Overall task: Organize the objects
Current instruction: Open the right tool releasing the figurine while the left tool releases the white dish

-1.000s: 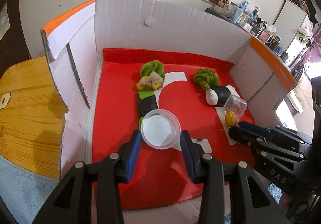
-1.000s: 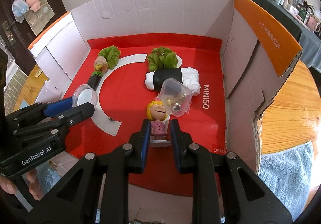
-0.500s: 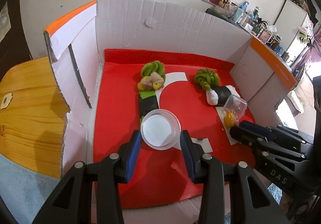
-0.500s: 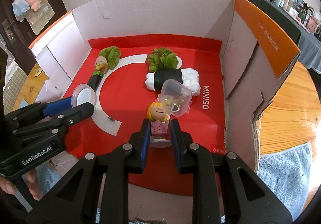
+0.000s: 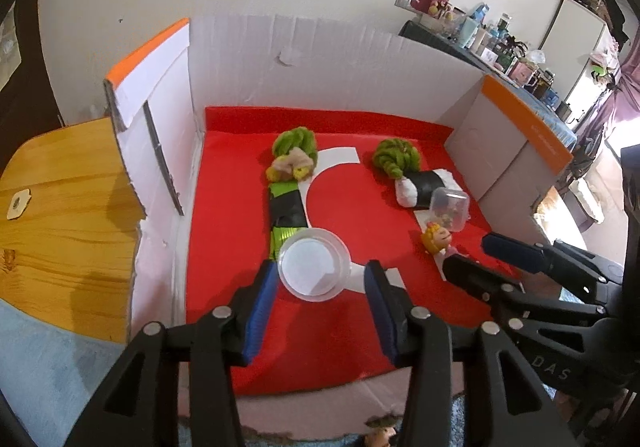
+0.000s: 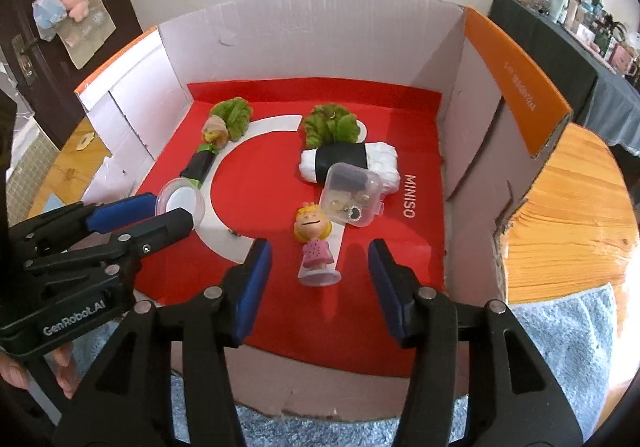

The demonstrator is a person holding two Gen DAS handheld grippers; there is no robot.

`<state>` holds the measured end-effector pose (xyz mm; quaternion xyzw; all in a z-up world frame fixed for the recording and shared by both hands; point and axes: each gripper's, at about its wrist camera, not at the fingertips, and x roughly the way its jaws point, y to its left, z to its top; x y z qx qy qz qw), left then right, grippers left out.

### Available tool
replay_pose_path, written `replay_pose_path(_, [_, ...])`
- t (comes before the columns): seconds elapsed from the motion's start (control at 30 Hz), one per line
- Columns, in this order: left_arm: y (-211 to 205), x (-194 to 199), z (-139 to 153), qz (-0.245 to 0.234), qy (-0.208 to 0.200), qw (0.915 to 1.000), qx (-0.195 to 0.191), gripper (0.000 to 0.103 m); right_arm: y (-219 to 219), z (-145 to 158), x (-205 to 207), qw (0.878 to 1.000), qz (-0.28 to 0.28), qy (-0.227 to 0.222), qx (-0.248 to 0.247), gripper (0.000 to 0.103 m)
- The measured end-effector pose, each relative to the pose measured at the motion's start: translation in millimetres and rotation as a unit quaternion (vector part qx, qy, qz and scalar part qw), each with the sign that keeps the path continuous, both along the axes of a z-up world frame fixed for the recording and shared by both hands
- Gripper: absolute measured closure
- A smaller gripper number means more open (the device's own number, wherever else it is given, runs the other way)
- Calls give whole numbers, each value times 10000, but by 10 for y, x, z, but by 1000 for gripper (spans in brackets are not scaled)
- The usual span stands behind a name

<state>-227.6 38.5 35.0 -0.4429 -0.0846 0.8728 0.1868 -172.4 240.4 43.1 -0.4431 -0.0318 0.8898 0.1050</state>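
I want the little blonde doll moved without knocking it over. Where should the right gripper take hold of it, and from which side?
The figurine stands upright on a round clear base, between the opening jaws of the right gripper, untouched. Probably best to grip the pink dress at mid-body, from the near open side: the head is wide and rounded, and the clear box sits close behind.

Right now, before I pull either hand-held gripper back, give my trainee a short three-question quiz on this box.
1. True or false: the blonde doll stands upright on the red mat.
2. What lies against the white roll? A) clear case B) spoon
3. The round lid sits between the fingers of which hand-held gripper?

Key: 1 true. 2 A, the clear case. 3 the left hand-held gripper, jaws opening, pads clear of it.
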Motion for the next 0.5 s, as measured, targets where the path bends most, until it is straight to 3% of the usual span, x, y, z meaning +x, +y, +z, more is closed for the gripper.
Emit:
replay_pose_path(0.23, [-37, 131, 79, 57, 94, 9999, 32, 51, -29, 76, 111, 10000, 21, 80, 13, 54])
replay_pose_path(0.37, [-54, 240, 135, 104, 195, 9998, 15, 40, -87, 127, 212, 9999, 59, 150, 23, 46])
replay_pose_path(0.5, [-73, 336, 175, 125, 271, 9996, 15, 37, -165, 174, 320, 9997, 95, 220, 35, 44])
